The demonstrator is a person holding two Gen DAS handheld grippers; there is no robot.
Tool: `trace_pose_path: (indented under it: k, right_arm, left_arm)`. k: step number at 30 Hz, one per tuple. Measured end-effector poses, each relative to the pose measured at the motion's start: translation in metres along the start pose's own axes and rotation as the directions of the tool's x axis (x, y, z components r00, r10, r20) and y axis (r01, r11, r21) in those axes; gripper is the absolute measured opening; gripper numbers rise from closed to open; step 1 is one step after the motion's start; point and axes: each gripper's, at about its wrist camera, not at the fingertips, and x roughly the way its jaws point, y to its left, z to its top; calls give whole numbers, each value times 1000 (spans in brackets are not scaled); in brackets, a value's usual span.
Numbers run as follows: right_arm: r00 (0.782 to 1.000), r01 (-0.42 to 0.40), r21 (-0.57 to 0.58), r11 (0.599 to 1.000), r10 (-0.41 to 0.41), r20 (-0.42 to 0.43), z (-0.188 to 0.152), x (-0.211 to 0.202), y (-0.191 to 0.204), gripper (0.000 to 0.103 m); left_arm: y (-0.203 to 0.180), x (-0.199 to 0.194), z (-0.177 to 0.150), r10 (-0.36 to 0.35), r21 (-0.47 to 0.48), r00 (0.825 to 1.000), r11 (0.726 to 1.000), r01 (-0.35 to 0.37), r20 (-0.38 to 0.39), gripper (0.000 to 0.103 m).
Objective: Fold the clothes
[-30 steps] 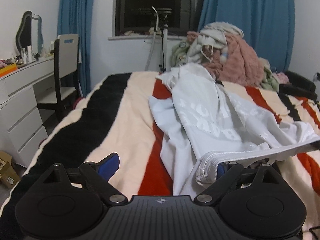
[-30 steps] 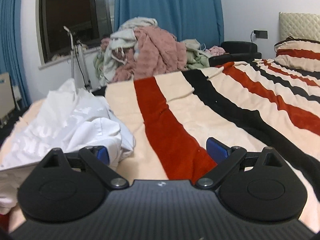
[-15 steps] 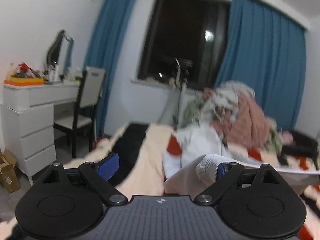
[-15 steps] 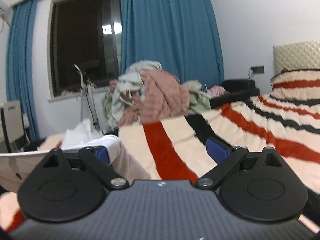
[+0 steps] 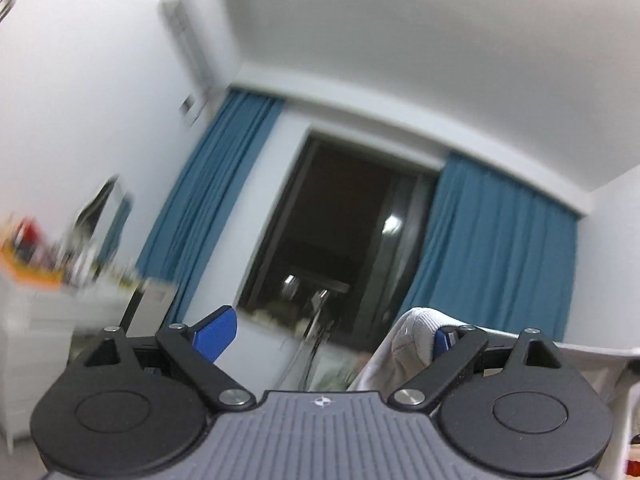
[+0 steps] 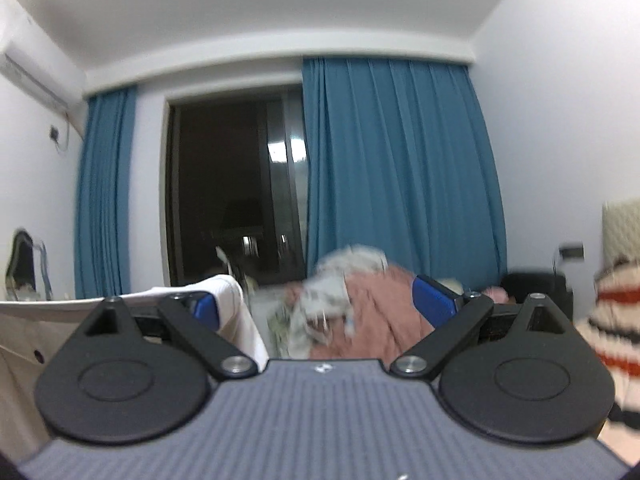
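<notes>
Both hand-held grippers are raised and tilted upward, so that ceiling, wall and window fill most of each view.

Left gripper [image 5: 326,334]: jaws spread wide. The white garment with a ribbed knit hem [image 5: 412,340] is draped over its right blue finger pad [image 5: 440,340]; the left blue pad [image 5: 214,334] is bare, with open air between the two. A taut edge of the same cloth runs off to the right of the finger, level with the gripper's black linkage.

Right gripper [image 6: 320,306]: jaws likewise spread wide. The white garment [image 6: 240,312] hangs over its left blue finger pad [image 6: 206,310] and stretches away to the left as a flat, pale sheet. The right pad [image 6: 434,300] carries nothing. The garment is thus hooked on the inner finger of each gripper and held up between them, clear of the bed.

Background: a dark window [image 6: 236,184] flanked by blue pleated curtains [image 6: 396,168]; a wall-mounted white air conditioner [image 5: 188,36] high on the left wall; a heap of pink and pale clothing [image 6: 360,304] below the window, blurred by motion; a striped cream, red and black blanket [image 6: 612,340] at the far right; a white dressing table with a mirror [image 5: 44,312] at the left, also blurred.
</notes>
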Motion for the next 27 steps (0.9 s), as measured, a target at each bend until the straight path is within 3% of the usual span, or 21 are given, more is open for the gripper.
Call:
trace_pose_path:
  k: [8, 13, 16, 19, 23, 27]
  right_arm:
    - [984, -80, -38, 996, 85, 154, 157, -14, -3, 96]
    - [978, -71, -61, 996, 82, 191, 208, -3, -4, 96]
    - [986, -43, -73, 996, 55, 161, 195, 9, -5, 96]
    - [997, -42, -63, 997, 46, 68, 159, 38, -12, 96]
    - [994, -48, -53, 997, 42, -98, 97, 87, -22, 96]
    - [963, -57, 3, 998, 55, -265, 33, 156, -29, 96]
  left_arm:
    - [-55, -3, 152, -68, 95, 995, 994, 61, 74, 98]
    - [-79, 12, 189, -99, 80, 995, 992, 96, 28, 99]
    - [-86, 37, 160, -95, 81, 995, 992, 97, -32, 99]
    - [-79, 73, 103, -87, 65, 986, 993, 97, -145, 99]
    - [-73, 130, 22, -51, 79, 951, 994, 78, -304, 99]
    - [-74, 211, -39, -22, 103, 907, 992, 72, -420, 99]
